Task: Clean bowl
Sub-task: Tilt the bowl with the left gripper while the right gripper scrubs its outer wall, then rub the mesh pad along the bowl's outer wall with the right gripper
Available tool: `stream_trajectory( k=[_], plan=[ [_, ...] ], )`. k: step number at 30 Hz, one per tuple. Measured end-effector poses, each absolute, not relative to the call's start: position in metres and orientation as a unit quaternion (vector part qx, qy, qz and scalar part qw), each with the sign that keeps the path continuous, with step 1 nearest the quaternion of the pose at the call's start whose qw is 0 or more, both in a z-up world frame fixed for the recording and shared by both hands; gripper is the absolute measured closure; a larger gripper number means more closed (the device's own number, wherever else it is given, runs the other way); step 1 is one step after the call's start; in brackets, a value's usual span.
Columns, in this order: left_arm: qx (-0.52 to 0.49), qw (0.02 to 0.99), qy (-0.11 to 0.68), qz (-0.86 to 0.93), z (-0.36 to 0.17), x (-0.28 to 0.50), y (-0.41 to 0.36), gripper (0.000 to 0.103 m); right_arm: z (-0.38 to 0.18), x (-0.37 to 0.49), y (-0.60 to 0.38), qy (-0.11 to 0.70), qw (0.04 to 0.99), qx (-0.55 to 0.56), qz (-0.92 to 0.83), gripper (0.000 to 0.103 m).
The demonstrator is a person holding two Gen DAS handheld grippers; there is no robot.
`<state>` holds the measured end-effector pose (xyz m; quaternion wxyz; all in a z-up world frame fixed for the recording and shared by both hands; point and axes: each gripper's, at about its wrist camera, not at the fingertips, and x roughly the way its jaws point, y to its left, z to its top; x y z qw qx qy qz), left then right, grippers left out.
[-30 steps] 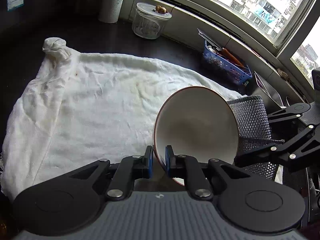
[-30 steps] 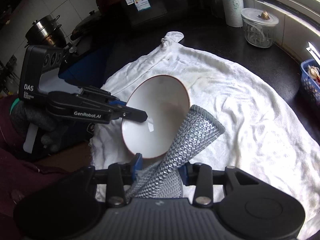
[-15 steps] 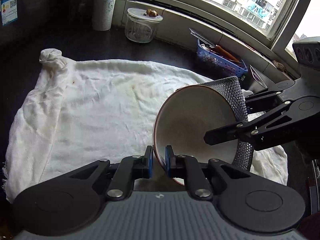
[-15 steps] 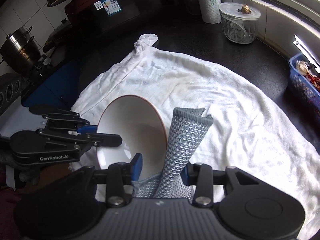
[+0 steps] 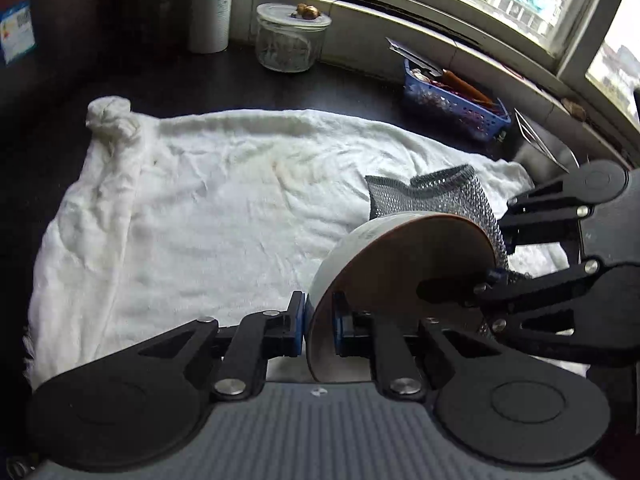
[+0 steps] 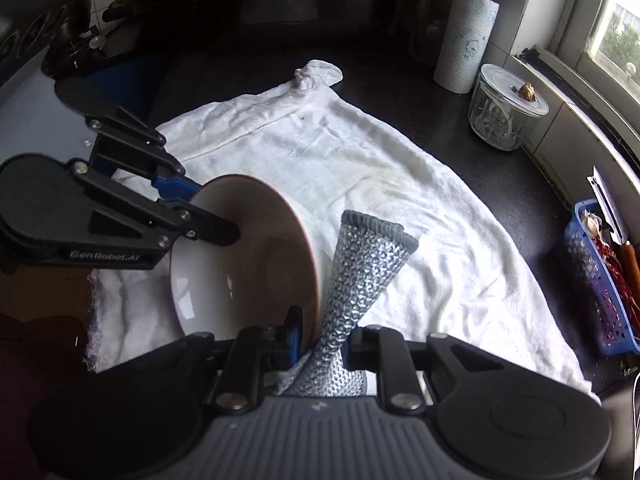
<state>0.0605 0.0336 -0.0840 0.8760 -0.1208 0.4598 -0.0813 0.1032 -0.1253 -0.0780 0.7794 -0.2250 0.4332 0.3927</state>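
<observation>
A white bowl [image 5: 400,272] with a brown rim is held on edge above the white towel [image 5: 200,208]. My left gripper [image 5: 320,316] pinches its rim near the bottom; its jaws are opening a little, with the pads still on the rim. The right wrist view shows the bowl [image 6: 248,264] from its open side, the left gripper [image 6: 204,212] on its far rim. My right gripper [image 6: 324,336] is closing: one finger is inside the bowl, the other outside, and the silver mesh scrubber [image 6: 372,256] and the bowl wall sit between them. The scrubber [image 5: 432,192] sticks up behind the bowl beside the right gripper [image 5: 472,244].
The towel [image 6: 360,152] covers a dark counter. A glass jar [image 5: 290,40] and a paper roll [image 5: 210,4] stand at the back by the window sill. A blue basket [image 5: 452,100] of utensils is at the right. Pots [image 6: 68,20] stand far left.
The bowl has turned more edge-on to the left camera. The right gripper has moved in over the bowl's rim and narrowed, bringing the scrubber against the bowl's outer wall.
</observation>
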Motion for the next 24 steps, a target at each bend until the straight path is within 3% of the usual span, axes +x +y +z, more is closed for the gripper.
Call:
stream_trajectory(
  k=[8,14,18,24],
  plan=[
    [-0.382,0.801,0.458,-0.048,-0.121,0.05,0.08,0.09,-0.085,0.109,-0.139,0.468,0.802,-0.084,0.362,0.082],
    [-0.493,0.737,0.458,-0.059,-0.145,0.058,0.082,0.089,-0.07,0.095,-0.134,0.429,0.826,-0.121,0.345,0.082],
    [-0.443,0.767,0.458,-0.074,-0.139,0.071,0.069,0.089,-0.066,0.09,-0.13,0.396,0.837,-0.194,0.326,0.083],
    [-0.202,0.867,0.442,-0.107,-0.092,0.075,0.032,0.089,-0.081,0.078,-0.126,0.379,0.83,-0.254,0.319,0.085]
  ],
)
